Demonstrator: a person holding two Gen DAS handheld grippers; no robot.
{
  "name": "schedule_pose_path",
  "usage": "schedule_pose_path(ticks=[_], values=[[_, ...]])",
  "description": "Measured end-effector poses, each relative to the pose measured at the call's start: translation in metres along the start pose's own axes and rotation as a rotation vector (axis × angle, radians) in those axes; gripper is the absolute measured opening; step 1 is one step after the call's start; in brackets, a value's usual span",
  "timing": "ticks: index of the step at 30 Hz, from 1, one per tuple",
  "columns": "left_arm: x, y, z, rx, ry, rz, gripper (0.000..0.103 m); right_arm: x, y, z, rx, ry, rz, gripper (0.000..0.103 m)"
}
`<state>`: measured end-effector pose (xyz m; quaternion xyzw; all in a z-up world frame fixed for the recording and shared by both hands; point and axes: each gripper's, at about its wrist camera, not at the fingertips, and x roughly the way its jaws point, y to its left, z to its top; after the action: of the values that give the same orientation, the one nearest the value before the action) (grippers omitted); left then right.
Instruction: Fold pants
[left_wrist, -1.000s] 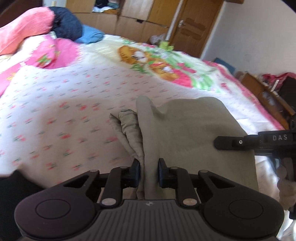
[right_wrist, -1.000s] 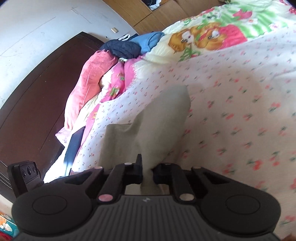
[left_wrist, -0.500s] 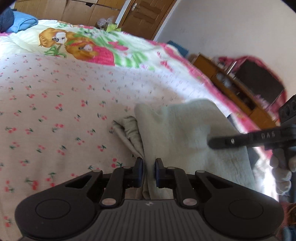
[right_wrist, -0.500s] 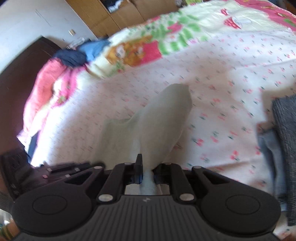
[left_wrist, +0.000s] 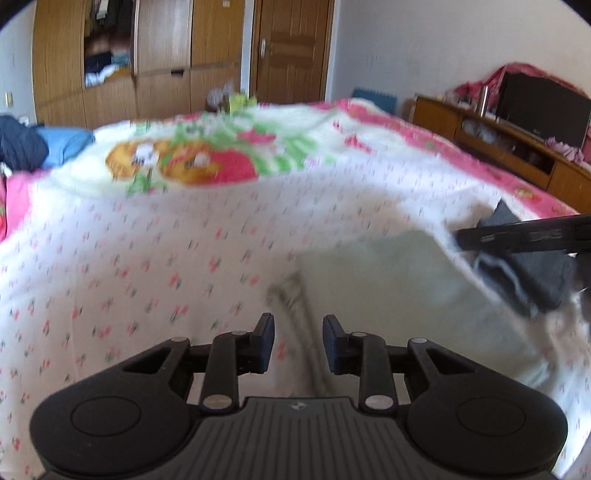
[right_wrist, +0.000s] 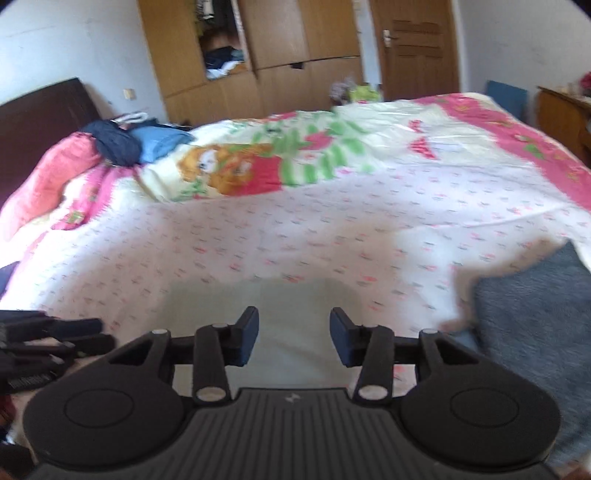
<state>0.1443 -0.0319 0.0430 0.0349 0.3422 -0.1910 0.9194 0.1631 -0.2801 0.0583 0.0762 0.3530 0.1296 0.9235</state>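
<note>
the folded pale grey-green fabric pants (left_wrist: 399, 280) lie flat on the white bedsheet printed with small red flowers (left_wrist: 147, 258), at the near edge of the bed. the left gripper (left_wrist: 298, 341) hovers over the pants' left edge, its jaws opening, with a rumpled fold between them but not pressed. the right gripper (right_wrist: 293, 338) is above the pants (right_wrist: 291, 317) too, its jaws opening and gripping nothing. a folded dark grey fuzzy garment (right_wrist: 535, 332) lies just right of the pants.
</note>
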Motion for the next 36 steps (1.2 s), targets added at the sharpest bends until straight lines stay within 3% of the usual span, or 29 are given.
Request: schedule_pose_path(ticks=[4,8,11,14,16,19,22,27,30,36], values=[[0.008,-0.013,-0.011,0.004,0.028,0.019,0.043,0.056,0.030,0.012,-0.001,0.080,0.183,0.043],[0.014,-0.013,-0.033,-0.023,0.106,0.036,0.043,0.112,0.058,0.004,0.018,0.223,0.282,0.040],[0.013,-0.017,-0.046,-0.022,0.094,0.058,0.042,0.122,0.070,-0.005,0.065,0.228,0.349,0.041],[0.009,-0.019,-0.048,-0.011,0.086,0.067,0.042,0.124,0.085,-0.008,0.035,0.246,0.375,0.040],[0.003,-0.018,-0.046,-0.020,0.082,0.067,0.042,0.119,0.088,-0.005,0.055,0.239,0.351,0.032],[-0.015,-0.017,-0.044,-0.022,0.044,0.088,0.042,0.071,0.072,-0.006,0.151,0.132,0.330,0.036],[-0.018,-0.021,-0.049,-0.021,0.048,0.093,0.042,0.013,0.064,-0.028,0.115,0.050,0.208,0.036],[-0.005,-0.032,-0.057,0.020,0.118,0.122,0.042,-0.010,0.052,-0.080,0.027,0.143,-0.023,0.032],[-0.003,-0.034,-0.056,0.003,0.151,0.119,0.042,-0.017,0.046,-0.102,0.046,0.162,-0.043,0.032],[-0.012,-0.049,-0.061,0.049,0.161,0.146,0.042,-0.028,0.073,-0.105,-0.011,0.154,-0.064,0.034]])
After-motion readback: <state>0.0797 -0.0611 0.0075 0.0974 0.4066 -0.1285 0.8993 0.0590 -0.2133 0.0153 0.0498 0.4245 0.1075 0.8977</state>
